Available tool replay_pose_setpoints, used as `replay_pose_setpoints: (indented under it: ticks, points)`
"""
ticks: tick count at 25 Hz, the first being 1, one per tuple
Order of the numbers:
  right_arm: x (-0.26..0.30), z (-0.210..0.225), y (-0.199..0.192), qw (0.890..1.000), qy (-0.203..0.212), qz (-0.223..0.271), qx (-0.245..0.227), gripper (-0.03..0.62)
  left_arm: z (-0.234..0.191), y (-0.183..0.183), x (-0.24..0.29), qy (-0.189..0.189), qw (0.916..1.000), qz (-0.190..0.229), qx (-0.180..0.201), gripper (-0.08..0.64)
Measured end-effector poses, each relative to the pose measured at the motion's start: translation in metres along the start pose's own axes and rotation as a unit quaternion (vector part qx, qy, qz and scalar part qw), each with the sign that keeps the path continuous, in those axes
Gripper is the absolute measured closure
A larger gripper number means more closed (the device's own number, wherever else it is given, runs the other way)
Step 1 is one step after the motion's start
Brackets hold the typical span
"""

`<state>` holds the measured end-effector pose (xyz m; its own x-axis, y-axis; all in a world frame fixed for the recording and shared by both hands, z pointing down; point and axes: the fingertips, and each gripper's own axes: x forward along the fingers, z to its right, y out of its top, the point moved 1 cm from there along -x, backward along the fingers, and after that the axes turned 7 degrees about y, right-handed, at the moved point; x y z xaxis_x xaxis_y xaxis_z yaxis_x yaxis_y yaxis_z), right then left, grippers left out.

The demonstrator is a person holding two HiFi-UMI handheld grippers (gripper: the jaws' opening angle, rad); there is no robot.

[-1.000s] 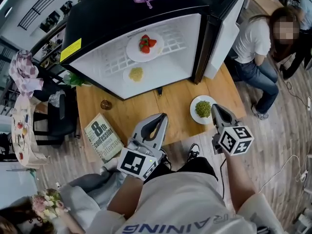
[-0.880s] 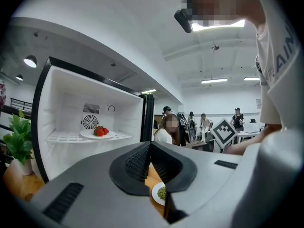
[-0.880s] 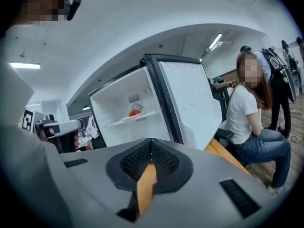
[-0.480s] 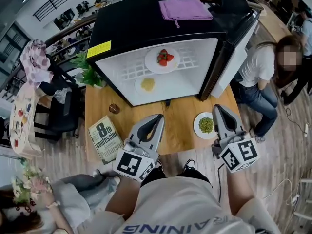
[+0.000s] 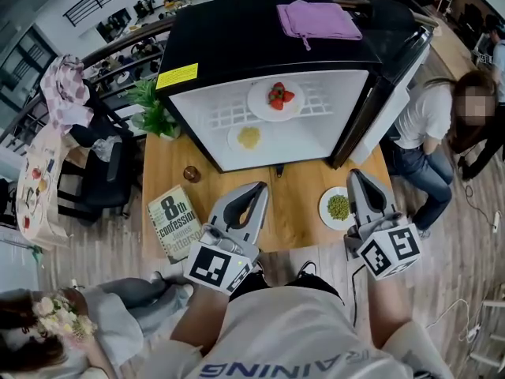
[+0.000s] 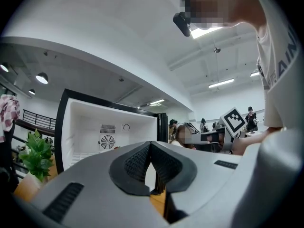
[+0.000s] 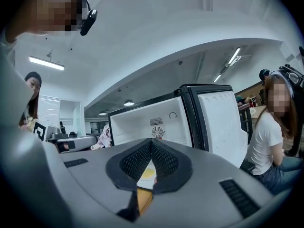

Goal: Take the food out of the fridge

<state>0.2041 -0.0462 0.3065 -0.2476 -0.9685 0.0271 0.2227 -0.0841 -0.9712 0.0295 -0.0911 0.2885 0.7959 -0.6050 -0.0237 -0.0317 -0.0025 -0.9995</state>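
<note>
Left gripper: the left gripper [image 5: 256,191] is hanging over the front edge of the tabletop [image 5: 296,200]. Its jaws are pressing together and nothing is lying between them.
Right gripper: the right gripper [image 5: 357,180] is clenched as well and is carrying nothing. It is pointing at the open fridge [image 5: 237,46] from over the front right corner.
What has just changed: both grippers have been rising during the last second, the right one more. A second ago its tip was sitting low at the rim of the plate of green food; now it is standing higher and is no longer down at the rim.
Food already out: the plate of green food [image 5: 324,210] is resting alone on the tabletop near the front right corner, just beside the right gripper.
Food still inside: the plate of strawberries [image 5: 260,106] is sitting on the wire shelf. The plate of yellow food [image 5: 236,140] is lying on the fridge floor below it, a little to the left.
Meaning for the task: as I am judging it, one plate is finished and the hands are preparing the next reach. Two plates are still waiting.
Next move: a gripper is probably going to need its jaws apart before it is meeting a plate rim.
Other things: a book [image 5: 174,223] is lying at the front left corner, and a purple cloth [image 5: 317,18] is lying on top of the fridge.
</note>
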Motion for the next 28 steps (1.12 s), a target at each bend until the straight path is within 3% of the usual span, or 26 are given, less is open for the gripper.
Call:
replay_pose_setpoints:
  ticks: [9, 17, 19, 21, 24, 28]
  points:
    - [0.005, 0.000, -0.004, 1.000, 0.000, -0.009, 0.024, 0.571, 0.000, 0.000, -0.001, -0.004, 1.0000, -0.003, 0.001, 0.552]
    - [0.031, -0.001, -0.022, 0.994, 0.014, -0.036, 0.103, 0.568, -0.006, -0.004, -0.008, 0.005, 1.0000, -0.006, -0.004, 0.552]
    - [0.040, -0.001, -0.027, 0.990, 0.017, -0.041, 0.137, 0.542, -0.009, -0.005, -0.011, 0.008, 0.9999, -0.006, -0.005, 0.552]
    - [0.050, -0.001, -0.031, 0.982, 0.022, -0.042, 0.185, 0.486, -0.013, -0.005, -0.013, 0.011, 0.9999, -0.006, -0.006, 0.552]
    - [0.069, 0.003, -0.034, 0.964, 0.018, -0.033, 0.262, 0.474, -0.018, -0.006, -0.015, 0.016, 0.9998, -0.007, -0.008, 0.552]
    - [0.102, 0.012, -0.045, 0.927, 0.009, -0.015, 0.374, 0.467, -0.027, -0.010, -0.019, 0.021, 0.9997, -0.011, -0.010, 0.552]
